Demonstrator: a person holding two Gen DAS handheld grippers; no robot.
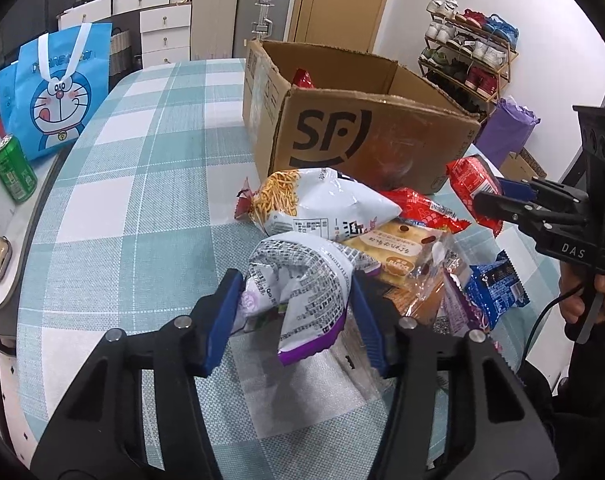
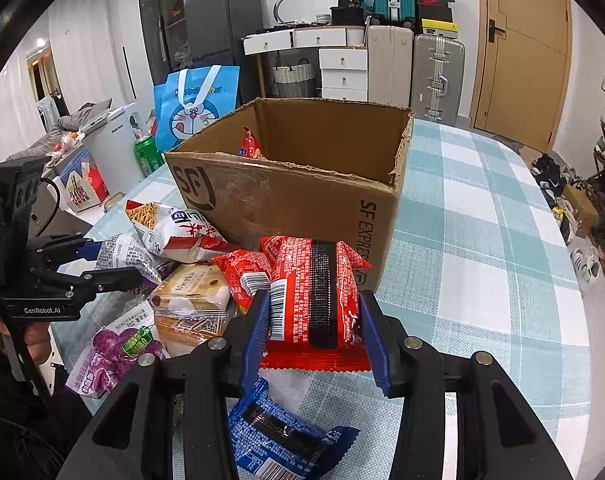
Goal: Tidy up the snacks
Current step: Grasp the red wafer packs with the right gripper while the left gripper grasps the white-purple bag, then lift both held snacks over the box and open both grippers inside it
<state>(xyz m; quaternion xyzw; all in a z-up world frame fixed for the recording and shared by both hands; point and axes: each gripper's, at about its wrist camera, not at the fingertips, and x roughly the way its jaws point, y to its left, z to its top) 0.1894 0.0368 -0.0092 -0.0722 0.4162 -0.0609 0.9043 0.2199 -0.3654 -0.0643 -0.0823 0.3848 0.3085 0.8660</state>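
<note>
An open SF cardboard box (image 1: pixel 366 120) (image 2: pixel 302 196) stands on the checked table, with one red packet (image 2: pixel 249 145) inside. A pile of snack packets lies in front of it. My left gripper (image 1: pixel 292 300) is shut on a silver and purple snack bag (image 1: pixel 302 284), lifted a little off the table; it also shows in the right wrist view (image 2: pixel 126 256). My right gripper (image 2: pixel 314 320) is shut on a red snack packet (image 2: pixel 314 292), held just in front of the box; it shows in the left wrist view (image 1: pixel 472 188).
The pile holds a white noodle-snack bag (image 1: pixel 322 204), a cake packet (image 1: pixel 406 252), a blue packet (image 2: pixel 278 436), a purple packet (image 2: pixel 114 352) and another red packet (image 2: pixel 242 272). A green can (image 1: pixel 12 168) and a blue Doraemon bag (image 1: pixel 58 92) stand at the left.
</note>
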